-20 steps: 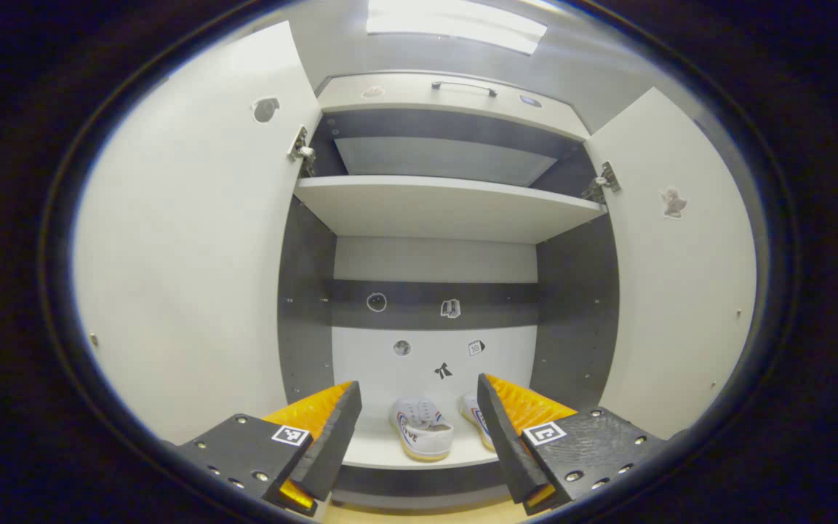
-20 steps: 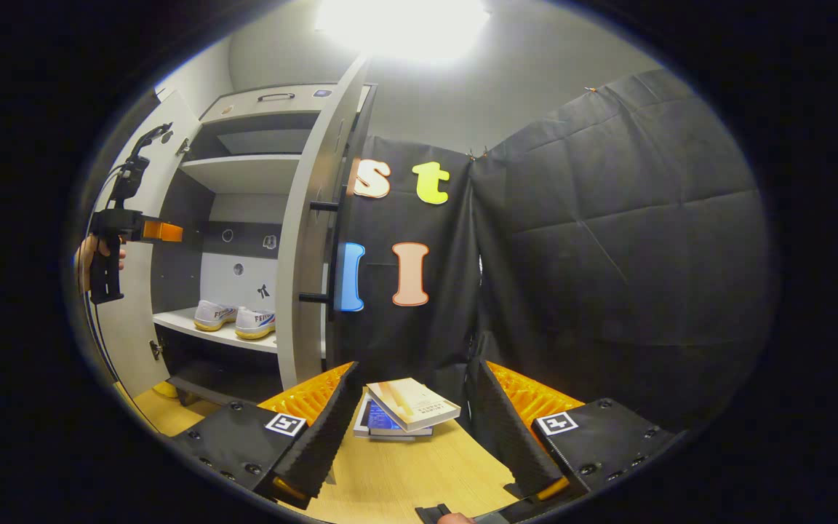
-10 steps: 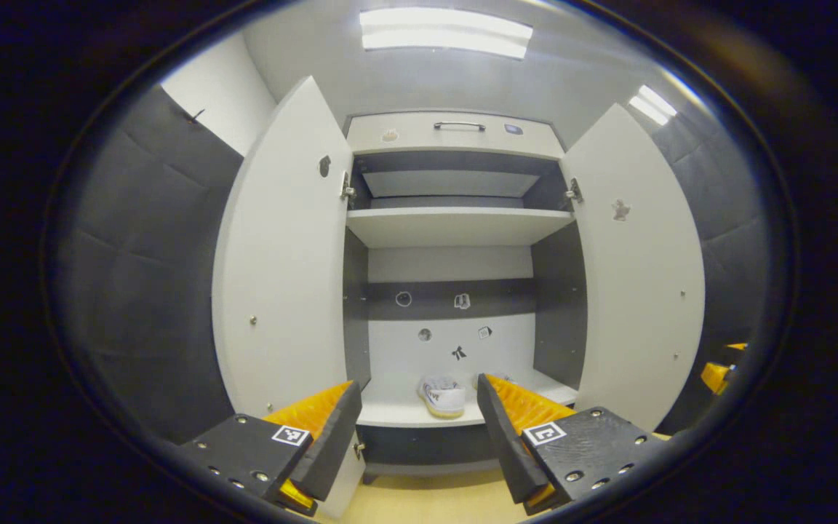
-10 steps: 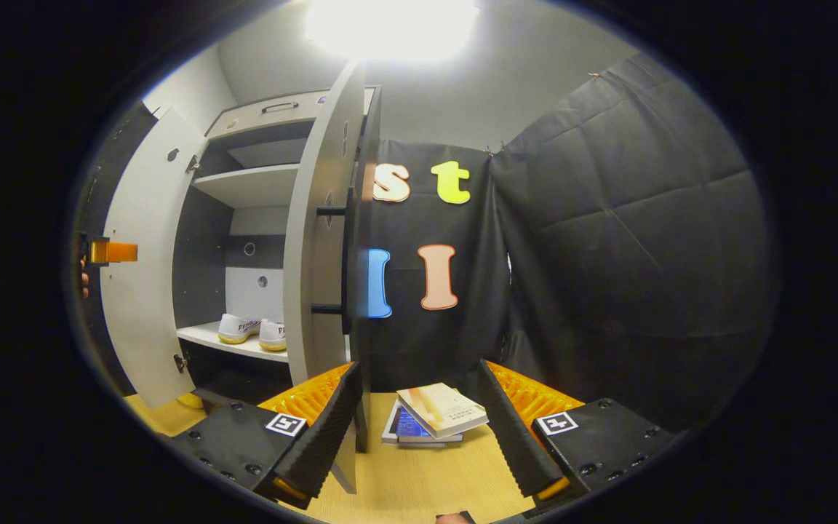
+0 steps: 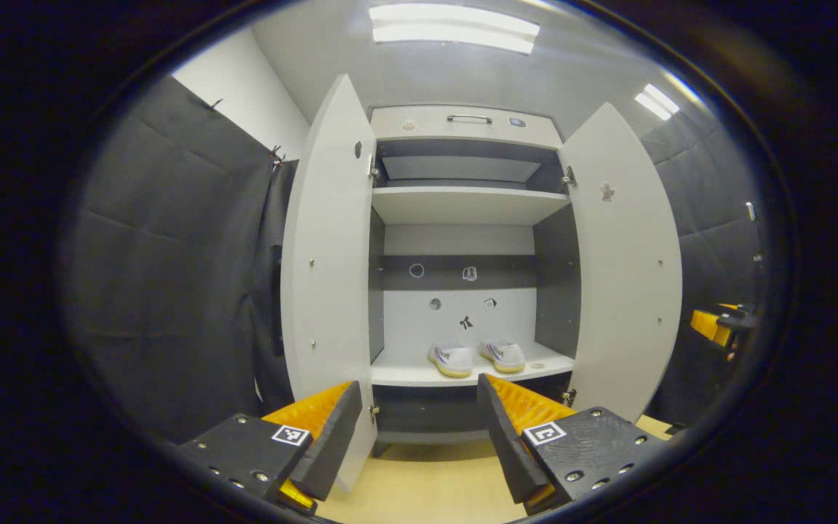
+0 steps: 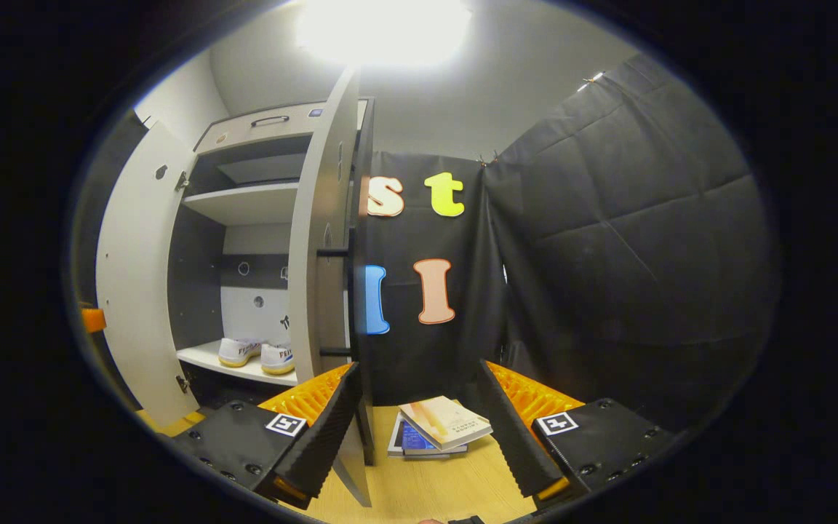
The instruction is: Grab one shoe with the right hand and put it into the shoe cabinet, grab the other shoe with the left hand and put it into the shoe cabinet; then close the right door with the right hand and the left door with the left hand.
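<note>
Booth floor bare; both shoes [image 5: 477,358] on cabinet shelf [image 5: 419,375], beyond spread, empty left tool [image 5: 419,437] and right tool [image 6: 419,429].

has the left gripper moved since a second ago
Yes. The left gripper has backed away from the shoe cabinet: the cabinet and the shoes look smaller, and both door outer edges are in view.

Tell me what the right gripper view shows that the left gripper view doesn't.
Right gripper view: stacked books, and the outer handle of the right door. Left gripper view: the cabinet head-on, plus the cloth wall left of it. Both: two shoes on the bottom shelf, left door and right door open.
</note>
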### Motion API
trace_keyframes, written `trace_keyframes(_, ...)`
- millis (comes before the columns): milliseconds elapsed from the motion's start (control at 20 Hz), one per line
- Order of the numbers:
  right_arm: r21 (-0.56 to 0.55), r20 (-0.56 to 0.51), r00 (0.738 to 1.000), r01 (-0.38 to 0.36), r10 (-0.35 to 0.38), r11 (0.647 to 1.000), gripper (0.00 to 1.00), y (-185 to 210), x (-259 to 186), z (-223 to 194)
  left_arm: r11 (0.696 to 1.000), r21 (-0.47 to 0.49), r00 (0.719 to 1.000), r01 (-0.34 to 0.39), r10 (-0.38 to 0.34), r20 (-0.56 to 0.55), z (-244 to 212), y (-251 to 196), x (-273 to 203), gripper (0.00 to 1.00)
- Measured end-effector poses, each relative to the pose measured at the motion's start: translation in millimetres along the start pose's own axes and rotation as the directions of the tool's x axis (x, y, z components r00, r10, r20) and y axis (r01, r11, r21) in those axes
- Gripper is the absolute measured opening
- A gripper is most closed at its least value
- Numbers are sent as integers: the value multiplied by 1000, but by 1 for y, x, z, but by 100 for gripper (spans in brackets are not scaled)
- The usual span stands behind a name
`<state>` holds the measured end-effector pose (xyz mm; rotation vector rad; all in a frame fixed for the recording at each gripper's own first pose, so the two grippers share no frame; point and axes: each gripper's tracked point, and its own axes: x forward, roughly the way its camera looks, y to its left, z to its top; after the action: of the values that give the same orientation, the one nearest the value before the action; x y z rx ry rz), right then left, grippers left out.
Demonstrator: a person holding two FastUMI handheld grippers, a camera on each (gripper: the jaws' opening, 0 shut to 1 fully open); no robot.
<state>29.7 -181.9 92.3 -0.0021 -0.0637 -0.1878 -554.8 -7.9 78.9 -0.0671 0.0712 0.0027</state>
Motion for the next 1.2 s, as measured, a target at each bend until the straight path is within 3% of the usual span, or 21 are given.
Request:
trace_keyframes(250,64,21,1000,14,-16,998,99,-7,21,30,1000,8,1000,7,-7,6,6,18,-13,91)
trace_keyframes(500,126,-33,999,5,0,992,98,-12,55,34,1000,20,1000,-18,18,12,8,41,-20,89)
trace_keyframes(850,70,-89,995,41,-34,997,98,-11,74,22,995,61,997,-79,79,-1,4,74,-26,88)
trace_keyframes(1200,37,-103,992,84,-79,996,97,-2,67,23,996,44,997,-79,79,-9,-5,92,-26,91)
